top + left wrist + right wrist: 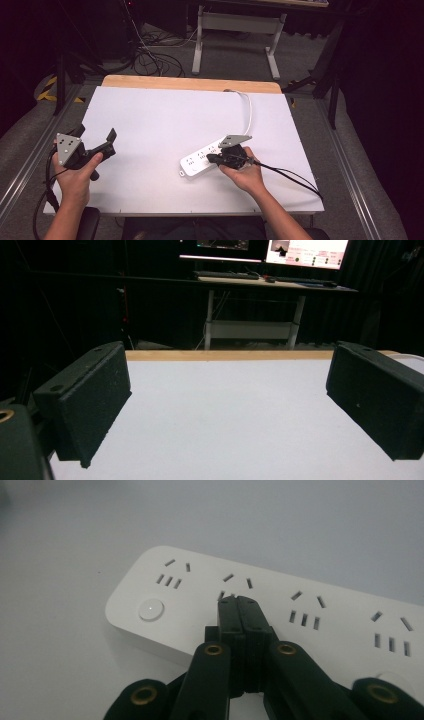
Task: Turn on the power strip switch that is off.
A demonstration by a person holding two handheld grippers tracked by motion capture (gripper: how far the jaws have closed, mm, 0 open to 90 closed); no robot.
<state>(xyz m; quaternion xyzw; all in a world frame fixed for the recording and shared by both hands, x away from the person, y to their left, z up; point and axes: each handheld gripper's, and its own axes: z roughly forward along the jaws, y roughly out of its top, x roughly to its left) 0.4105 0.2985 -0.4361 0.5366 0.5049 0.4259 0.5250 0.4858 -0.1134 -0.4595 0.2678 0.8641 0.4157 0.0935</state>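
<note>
A white power strip with several sockets lies on the white table, right of centre. Its white cord runs to the far edge. My right gripper is shut, jaws pressed together with nothing visible between them. In the right gripper view its tips rest just above the strip at the second socket from the round button. My left gripper is held at the table's left side, open; in the left gripper view its jaws stand wide apart over bare table.
A wooden strip borders the table's far edge. Beyond it stand a white-legged desk with monitors, and cables on the floor. A black cable trails from the right gripper across the table's right side.
</note>
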